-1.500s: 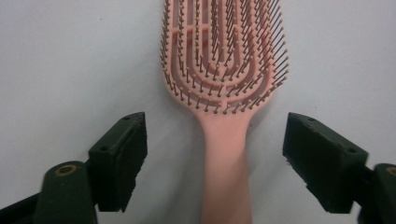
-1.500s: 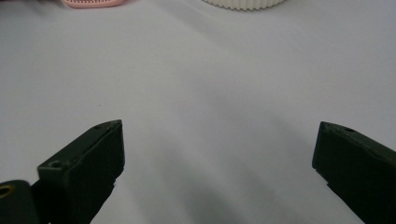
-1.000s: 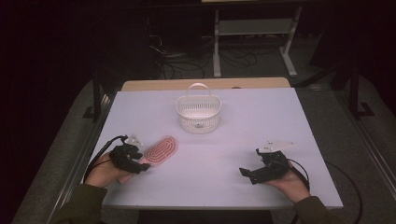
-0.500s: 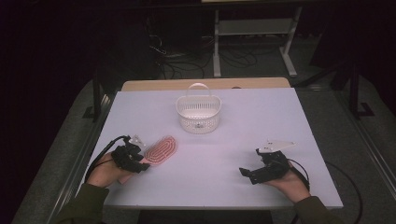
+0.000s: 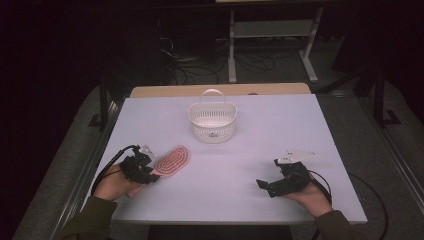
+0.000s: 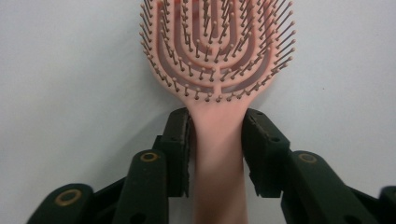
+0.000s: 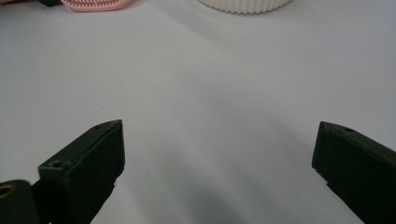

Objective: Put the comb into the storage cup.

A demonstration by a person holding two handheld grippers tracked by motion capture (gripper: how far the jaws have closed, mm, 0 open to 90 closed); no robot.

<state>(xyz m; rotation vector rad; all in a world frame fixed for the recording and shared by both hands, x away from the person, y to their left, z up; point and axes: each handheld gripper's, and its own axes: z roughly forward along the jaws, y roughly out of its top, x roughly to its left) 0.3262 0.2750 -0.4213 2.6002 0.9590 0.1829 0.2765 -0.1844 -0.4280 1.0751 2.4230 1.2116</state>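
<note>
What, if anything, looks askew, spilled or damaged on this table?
Nothing stands out. The pink hairbrush lies flat, bristles up and intact, its handle between the jaws of the left gripper, which have just been closing on it. The white basket stands upright, and the right gripper is open over bare table.

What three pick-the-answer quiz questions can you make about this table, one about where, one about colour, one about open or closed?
1. Where does the white slotted plastic basket stand?
A. far middle of the white table
B. near right corner
C. on the floor

2. What colour is the bristly plastic hairbrush?
A. blue
B. pink
C. green

3. How stand the right gripper jaws?
A. gripping the basket
B. shut tight
C. wide open, nothing between

Answers: A, the high view shows it past both hands; B, pink in the left gripper view; C, bare table between its jaws.
</note>
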